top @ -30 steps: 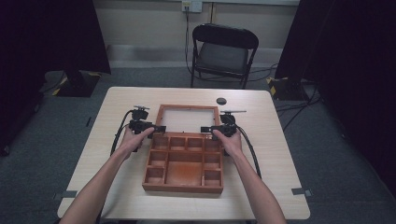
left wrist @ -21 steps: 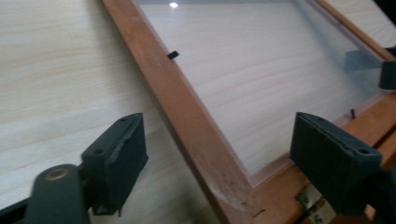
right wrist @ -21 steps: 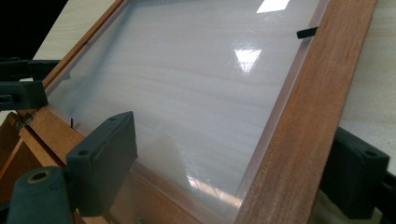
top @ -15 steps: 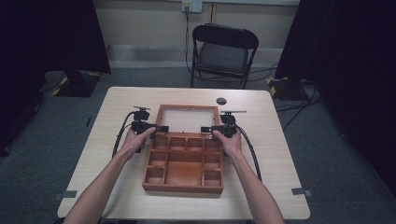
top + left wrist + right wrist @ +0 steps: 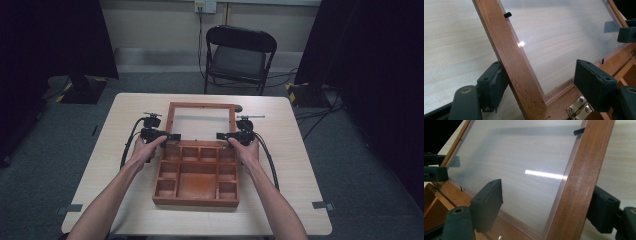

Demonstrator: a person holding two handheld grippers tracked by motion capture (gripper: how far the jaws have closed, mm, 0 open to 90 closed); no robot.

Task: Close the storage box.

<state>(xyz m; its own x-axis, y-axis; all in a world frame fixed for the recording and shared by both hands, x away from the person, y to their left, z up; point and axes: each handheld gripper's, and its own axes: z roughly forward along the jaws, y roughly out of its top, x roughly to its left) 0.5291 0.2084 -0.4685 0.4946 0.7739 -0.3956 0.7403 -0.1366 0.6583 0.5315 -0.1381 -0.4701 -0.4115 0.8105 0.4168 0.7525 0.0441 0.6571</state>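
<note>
Box: wooden compartment box [image 5: 196, 175] sits mid-table on the light wood table [image 5: 295, 165], open, its base nearest the person.
Compartments: a row of small cells along the hinge side, more small cells down both sides, one large cell in the centre. All look empty in the high view.
Lid: glass-paned lid [image 5: 202, 124] swung back past the hinges, wooden frame around a clear pane; the table grain reads through the glass [image 5: 564, 37].
Hinge: brass hinge [image 5: 579, 108] at the joint of lid and base, seen in the left gripper view.
Left tongs [image 5: 171, 136]: jaws parted, straddling the lid's left frame rail [image 5: 516, 70]; one jaw outside the rail, the other over the pane. Whether they touch the wood, I cannot tell.
Right tongs [image 5: 222, 135]: jaws parted likewise, straddling the right frame rail [image 5: 579, 185]; contact unclear.
Hands: left hand [image 5: 145, 149] and right hand [image 5: 246, 150] hold the tools, either side of the box.
Beyond the table: black folding chair [image 5: 239, 57] against the wall.
</note>
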